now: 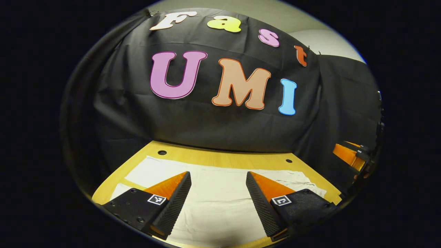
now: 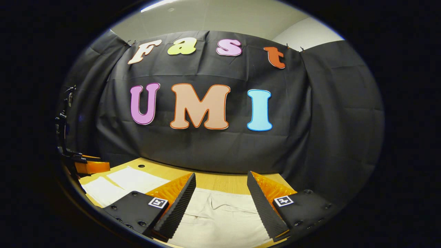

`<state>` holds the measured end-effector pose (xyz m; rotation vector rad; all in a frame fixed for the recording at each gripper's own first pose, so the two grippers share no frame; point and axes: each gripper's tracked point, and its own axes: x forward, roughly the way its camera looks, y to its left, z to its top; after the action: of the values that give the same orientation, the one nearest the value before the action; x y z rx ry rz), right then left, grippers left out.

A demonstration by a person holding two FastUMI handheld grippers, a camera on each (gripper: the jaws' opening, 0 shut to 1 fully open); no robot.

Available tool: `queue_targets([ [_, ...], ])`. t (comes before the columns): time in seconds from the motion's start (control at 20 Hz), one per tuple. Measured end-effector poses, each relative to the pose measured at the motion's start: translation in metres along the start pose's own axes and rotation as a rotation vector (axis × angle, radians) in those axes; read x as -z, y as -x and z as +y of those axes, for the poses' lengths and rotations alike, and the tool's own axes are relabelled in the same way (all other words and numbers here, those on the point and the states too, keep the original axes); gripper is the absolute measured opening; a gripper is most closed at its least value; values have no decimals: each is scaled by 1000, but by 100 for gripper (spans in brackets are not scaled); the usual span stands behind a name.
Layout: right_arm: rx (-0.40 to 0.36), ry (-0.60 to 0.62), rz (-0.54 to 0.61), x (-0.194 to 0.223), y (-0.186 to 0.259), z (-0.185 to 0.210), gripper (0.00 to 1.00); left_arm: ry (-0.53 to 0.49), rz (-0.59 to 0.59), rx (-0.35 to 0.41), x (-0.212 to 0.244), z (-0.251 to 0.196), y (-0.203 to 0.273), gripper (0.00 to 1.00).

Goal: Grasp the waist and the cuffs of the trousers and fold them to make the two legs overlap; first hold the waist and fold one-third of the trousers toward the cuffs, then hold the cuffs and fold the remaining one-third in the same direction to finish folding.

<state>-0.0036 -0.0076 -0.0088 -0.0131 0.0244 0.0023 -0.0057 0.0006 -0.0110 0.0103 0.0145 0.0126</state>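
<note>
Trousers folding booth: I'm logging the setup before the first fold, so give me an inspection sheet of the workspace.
Surface: wooden table with round holes near its far edge.
Job's things: pale trousers spread flat, unfolded; legs lie apart toward the left in the right gripper view.
Clutter: nothing seen.
Grippers: left gripper open above the trousers, holding nothing; right gripper open above the trousers, holding nothing.
Cables: nothing seen.
Surroundings: black cloth wall behind the table; pale ceiling above.
</note>
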Motion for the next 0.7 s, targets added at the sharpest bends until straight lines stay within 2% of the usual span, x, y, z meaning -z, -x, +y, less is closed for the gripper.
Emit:
queue_targets([
  [0.15, -11, 3, 11, 4, -1, 1, 96, -11, 12, -15, 7, 8, 1, 94],
  [0.3, -24, 10, 27, 10, -2, 5, 96, -44, 50, 4, 21, 16, 3, 94],
  [0.7, -62, 43, 73, 23, 3, 25, 96, -239, 316, 181, 101, 54, 38, 94],
])
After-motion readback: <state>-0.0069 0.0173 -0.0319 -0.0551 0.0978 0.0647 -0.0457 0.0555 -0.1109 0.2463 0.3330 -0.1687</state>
